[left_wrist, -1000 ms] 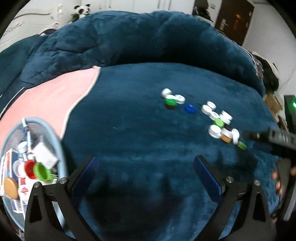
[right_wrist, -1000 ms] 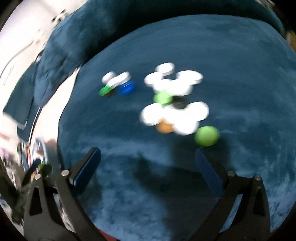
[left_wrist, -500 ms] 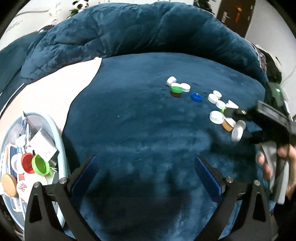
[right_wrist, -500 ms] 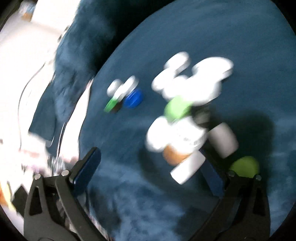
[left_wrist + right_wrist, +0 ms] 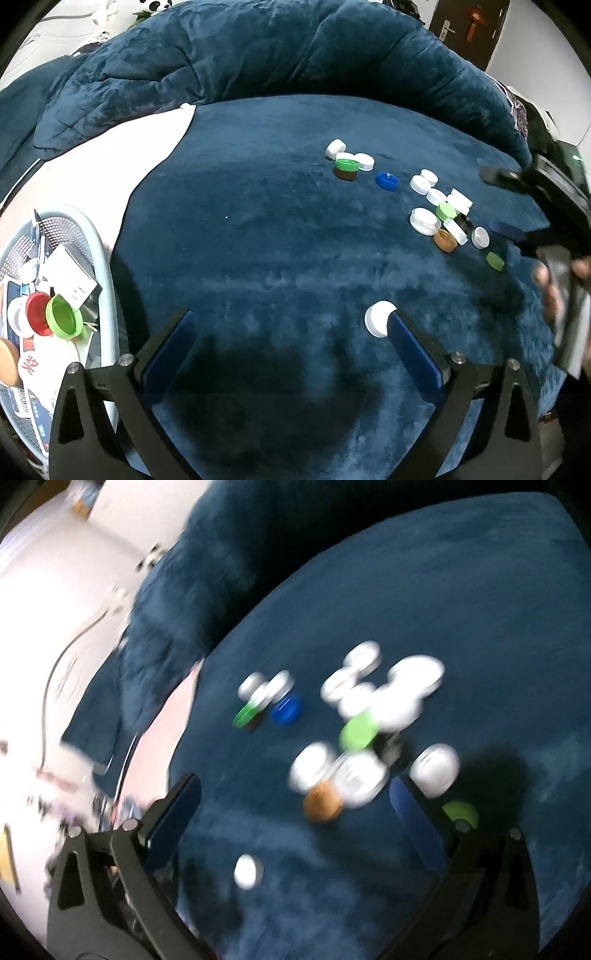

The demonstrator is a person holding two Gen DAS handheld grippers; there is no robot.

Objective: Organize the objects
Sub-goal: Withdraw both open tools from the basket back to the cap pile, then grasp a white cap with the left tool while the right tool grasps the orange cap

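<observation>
The left tongs [image 5: 290,338] hang low over the blue blanket [image 5: 258,229] with their 2 fingers spread wide apart and nothing between them. A lone white cap [image 5: 377,318] lies on the blanket just beside the tip of the right-side finger; whether it touches the pad cannot be told. The right tongs [image 5: 295,805] are likewise apart and empty, tilted over the main cluster of caps [image 5: 369,731], with an orange cap [image 5: 322,804] between their fingers and a green cap [image 5: 460,812] half hidden behind the right-side finger.

Half a second ago a white cap sat at the right tongs' finger and the blanket before the left tongs was bare; now a single white cap lies apart from the cluster, near the left tongs. The right tongs have drawn back from the caps.

The left view is sharp and shows the right tongs [image 5: 506,203] from outside, gripped by a hand [image 5: 554,284] at the right edge, plus a pale blue basket [image 5: 92,251] at the left holding a red cap, a green cap and cards. It also shows a second small group of caps [image 5: 349,162] and a blue cap [image 5: 386,181] farther off. The right view is blurred; the basket cannot be made out there.
</observation>
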